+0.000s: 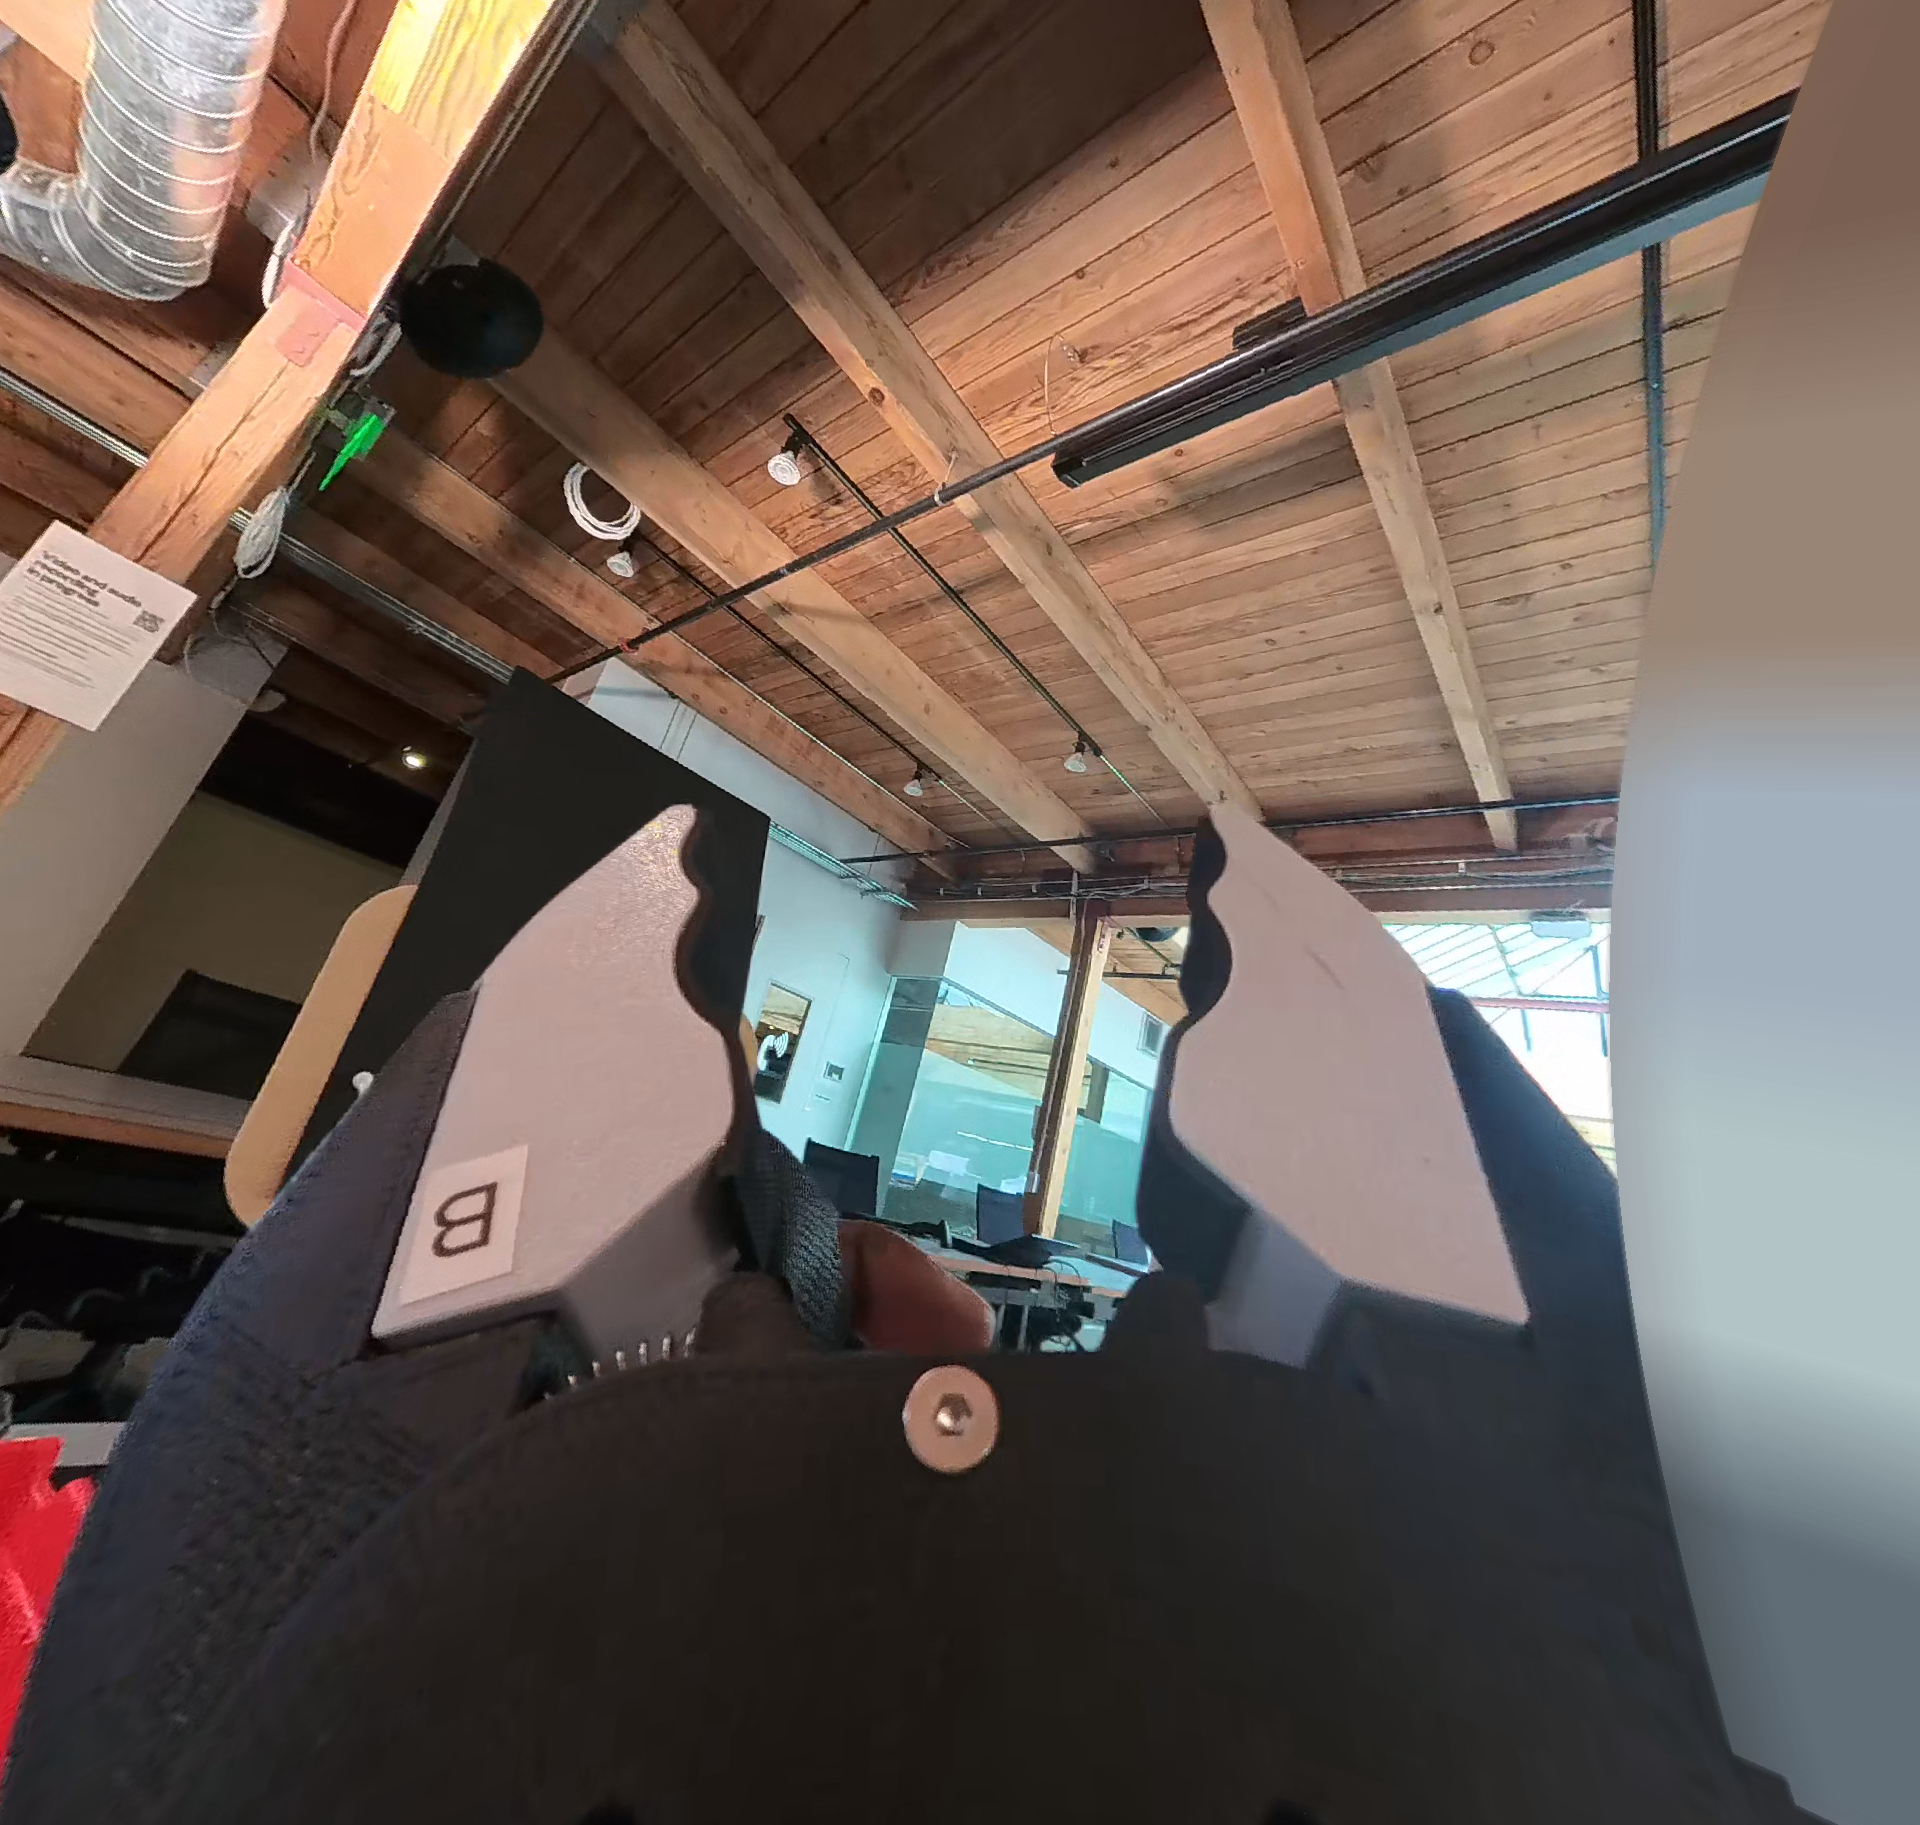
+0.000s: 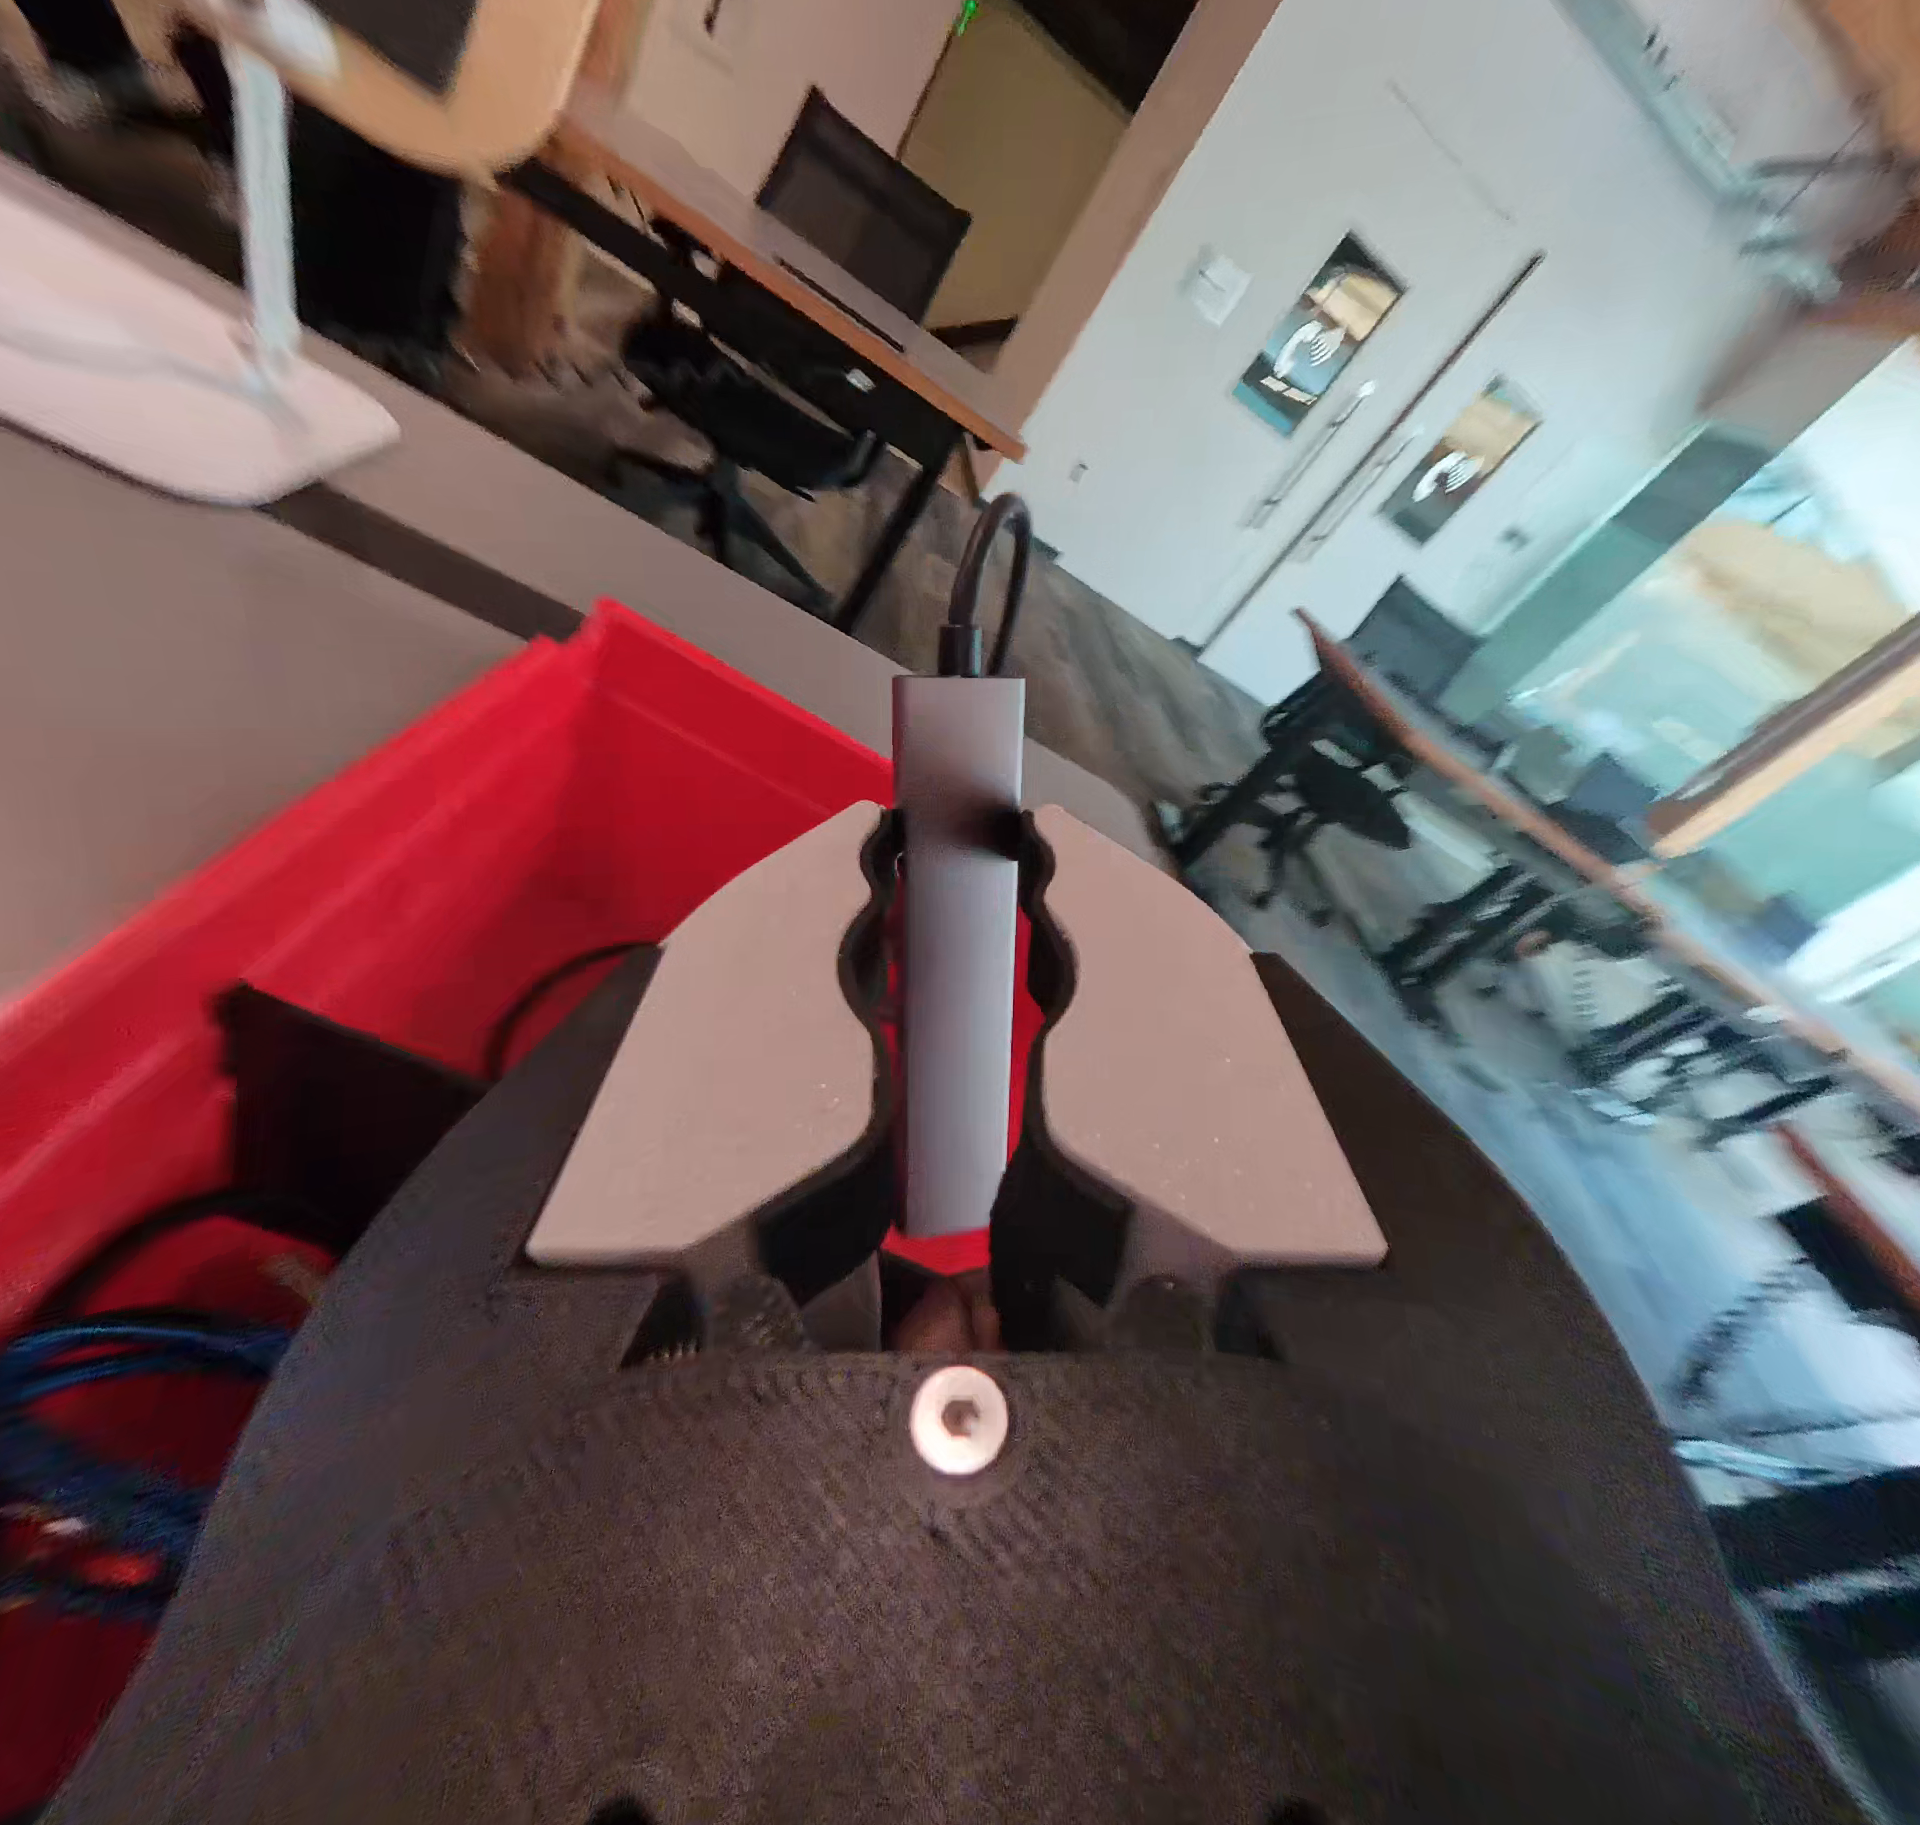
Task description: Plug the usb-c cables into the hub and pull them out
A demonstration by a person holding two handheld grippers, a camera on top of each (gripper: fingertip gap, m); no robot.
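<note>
While the right gripper [image 2: 958,825] clamps a slim grey USB-C hub [image 2: 956,954] between its two fingers, the hub stands out lengthwise past the fingertips, with its short black attached lead [image 2: 992,570] curling from the far end. Below and to the left sits a red bin [image 2: 499,819] holding coiled blue cables [image 2: 114,1360] and dark cables; it rests on a grey table [image 2: 208,612]. The background is motion-blurred, so the gripper appears to be moving.

The left gripper [image 1: 945,840] points up at a wooden plank ceiling [image 1: 1039,217], its fingers spread wide with nothing between them.

This looks like the early stage: the hub is in hand, but no loose cable is plugged in as far as can be seen. Next, the empty left gripper likely needs to come down to the bin, pinch a cable near its plug, and line that plug up with a port on the hub. The ports are not visible from here.
</note>
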